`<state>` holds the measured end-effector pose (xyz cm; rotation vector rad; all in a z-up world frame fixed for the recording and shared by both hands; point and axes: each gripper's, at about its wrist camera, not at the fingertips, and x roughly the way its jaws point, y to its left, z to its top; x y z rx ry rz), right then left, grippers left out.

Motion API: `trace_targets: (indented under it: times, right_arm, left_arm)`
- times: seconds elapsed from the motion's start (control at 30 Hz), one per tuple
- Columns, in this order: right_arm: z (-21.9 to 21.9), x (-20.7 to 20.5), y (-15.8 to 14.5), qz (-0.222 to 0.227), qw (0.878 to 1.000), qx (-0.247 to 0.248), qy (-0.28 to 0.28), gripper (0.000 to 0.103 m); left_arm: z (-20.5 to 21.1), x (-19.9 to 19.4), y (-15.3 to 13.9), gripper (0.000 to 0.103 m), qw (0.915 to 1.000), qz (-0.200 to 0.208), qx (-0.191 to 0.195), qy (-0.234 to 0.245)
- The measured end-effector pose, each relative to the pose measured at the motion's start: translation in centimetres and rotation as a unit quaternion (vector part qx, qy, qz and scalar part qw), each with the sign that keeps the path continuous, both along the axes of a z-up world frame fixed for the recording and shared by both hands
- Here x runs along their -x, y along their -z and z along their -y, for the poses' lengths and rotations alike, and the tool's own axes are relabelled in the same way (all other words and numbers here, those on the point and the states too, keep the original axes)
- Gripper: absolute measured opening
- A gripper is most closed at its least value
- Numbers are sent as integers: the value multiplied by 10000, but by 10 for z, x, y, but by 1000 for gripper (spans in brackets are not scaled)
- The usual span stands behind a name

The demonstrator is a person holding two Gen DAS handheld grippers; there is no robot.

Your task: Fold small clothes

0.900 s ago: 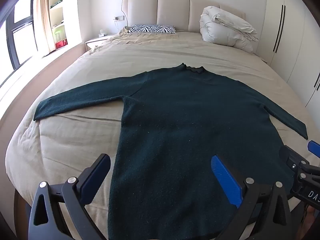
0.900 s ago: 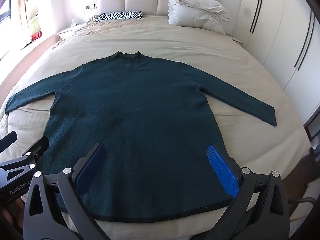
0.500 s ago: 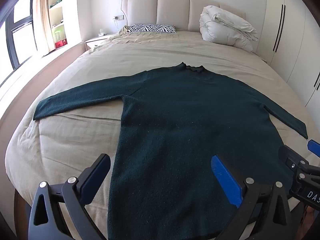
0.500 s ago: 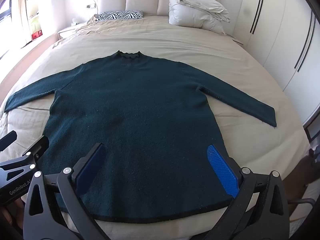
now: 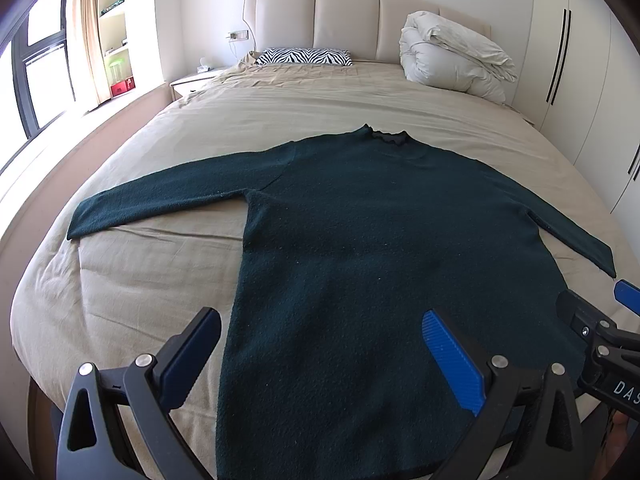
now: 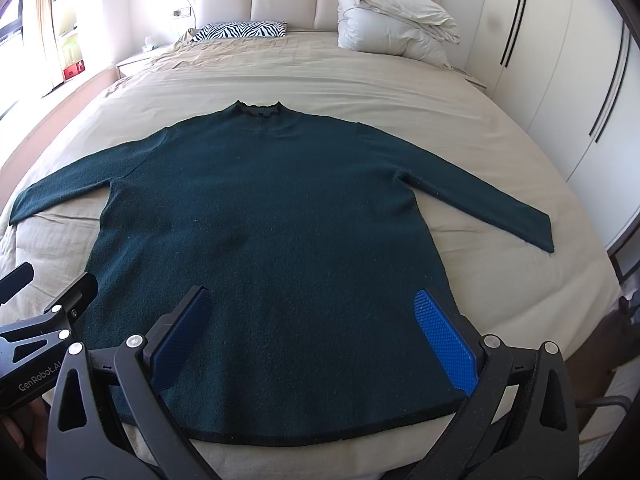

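Sweater [image 6: 272,240], fuzzy dark-green knit, flat on wrinkled beige bedsheet [image 6: 360,88].

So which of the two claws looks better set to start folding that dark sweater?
Neither clearly. Both hang open over the sweater's hem. The left gripper sits by its left edge and sleeve, the right gripper by the right edge. Probably each takes its own sleeve.

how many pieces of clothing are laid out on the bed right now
1. A dark green sweater lies flat on the beige bed, collar toward the headboard, both sleeves spread outward. Anything under the white duvet would be hidden.
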<state>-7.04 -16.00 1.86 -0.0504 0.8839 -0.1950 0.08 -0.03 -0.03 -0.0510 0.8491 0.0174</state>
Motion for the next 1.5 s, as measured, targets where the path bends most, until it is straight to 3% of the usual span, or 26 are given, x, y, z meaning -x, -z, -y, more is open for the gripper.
trace_targets:
  times: [1.5]
  right_arm:
    - [1, 2, 3, -12, 10000, -45, 29, 103]
  left_arm:
    - [-5, 2, 5, 103, 10000, 14, 53, 44]
